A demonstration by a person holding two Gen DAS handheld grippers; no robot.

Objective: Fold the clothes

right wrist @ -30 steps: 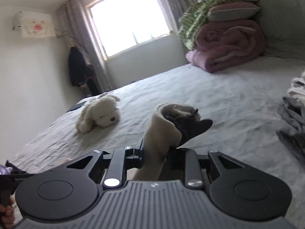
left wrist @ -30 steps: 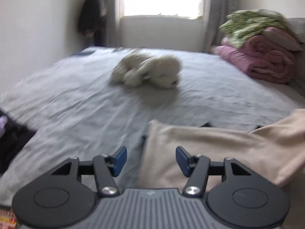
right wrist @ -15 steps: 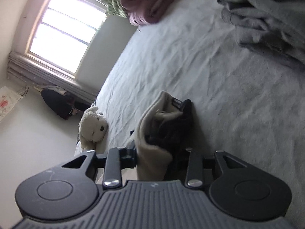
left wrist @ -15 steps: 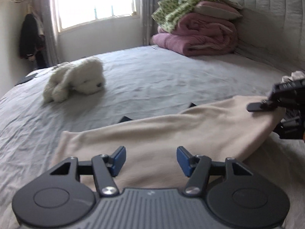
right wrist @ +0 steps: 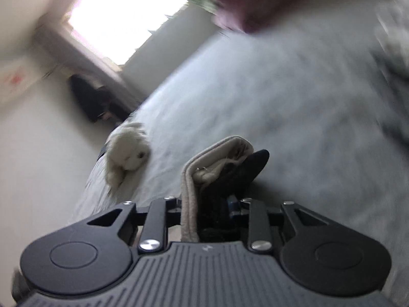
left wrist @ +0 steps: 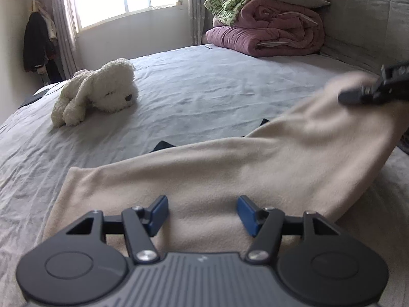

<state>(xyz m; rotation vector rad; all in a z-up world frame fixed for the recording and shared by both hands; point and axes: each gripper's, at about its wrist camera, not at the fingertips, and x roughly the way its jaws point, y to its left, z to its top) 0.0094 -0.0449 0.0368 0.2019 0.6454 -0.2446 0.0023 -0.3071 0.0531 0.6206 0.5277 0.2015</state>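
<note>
Plush dog (left wrist: 97, 90): lay at the upper left of the left wrist view, on the grey bed (left wrist: 204, 81), well apart from both tongs.
Left tongs (left wrist: 203, 213): stood spread wide with nothing between them, low over the near edge of the beige garment (left wrist: 230, 168).
Beige garment: stretched from lower left up to the right edge.
Right tongs (right wrist: 204, 211): were clamped on the garment's bunched end (right wrist: 189, 194), lifting it off the bed.

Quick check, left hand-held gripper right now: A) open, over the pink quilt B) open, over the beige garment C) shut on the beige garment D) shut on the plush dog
B: the left hand-held gripper has its blue pads apart with nothing clamped between them, and the beige garment spreads beneath and ahead of it on the bed.
</note>
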